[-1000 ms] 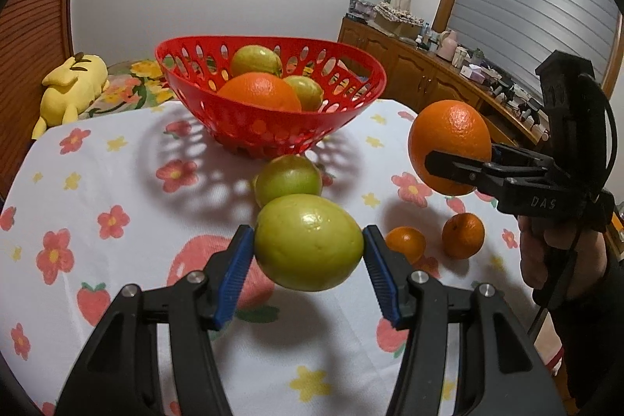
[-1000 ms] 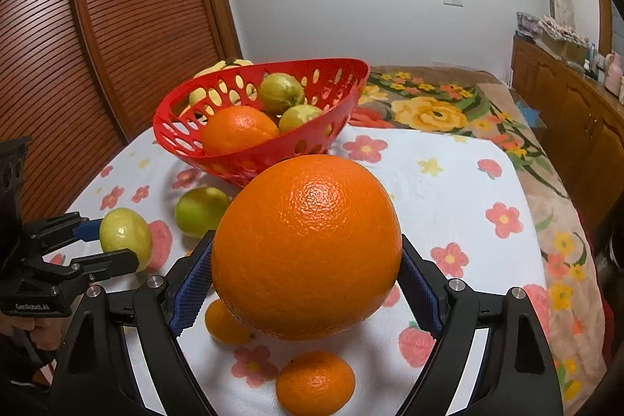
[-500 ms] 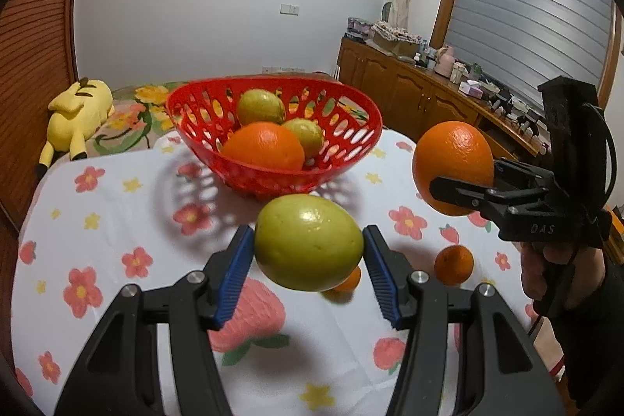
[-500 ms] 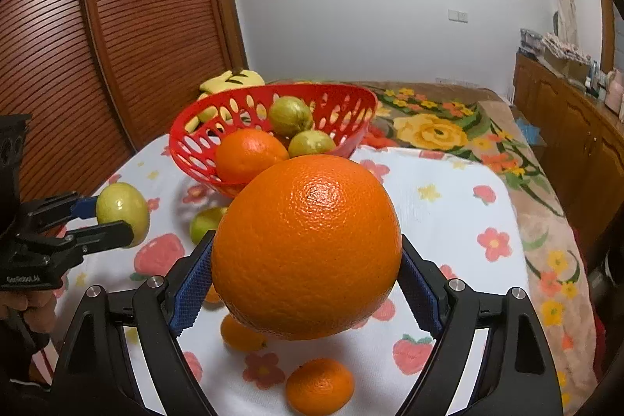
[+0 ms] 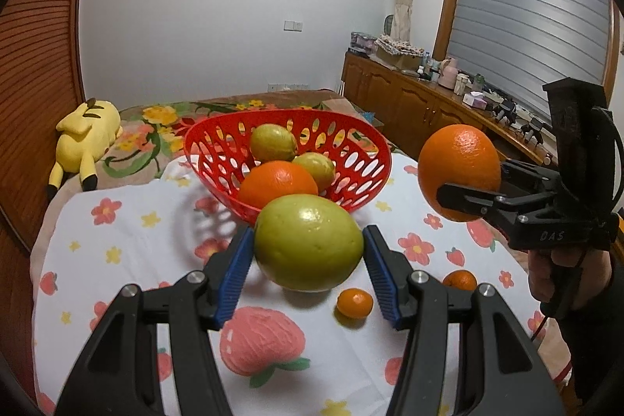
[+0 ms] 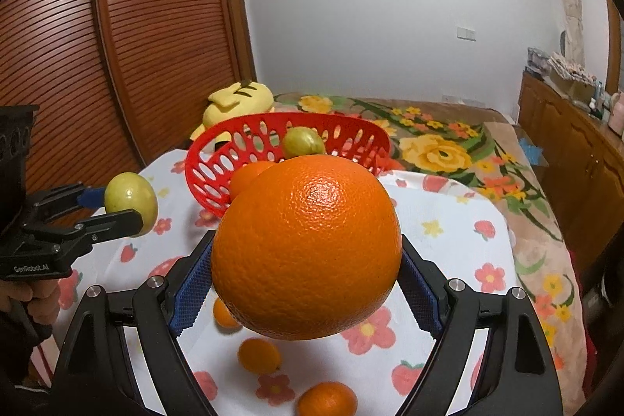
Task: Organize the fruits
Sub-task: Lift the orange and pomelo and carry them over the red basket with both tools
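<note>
Two fruits held aloft short of the red basket (image 5: 362, 151); risk of drop or collision.

The left gripper (image 5: 308, 260) pinches a green fruit (image 5: 308, 244) and the right gripper (image 6: 308, 271) pinches a large orange (image 6: 308, 252), both above the floral tablecloth (image 5: 128, 232). Round skins may slip from the pads. The basket already holds fruit, so release from height could bounce one out toward the small oranges (image 5: 355, 303).

Yellow plush toy (image 5: 84, 139) beside floral tablecloth (image 5: 128, 232)
</note>
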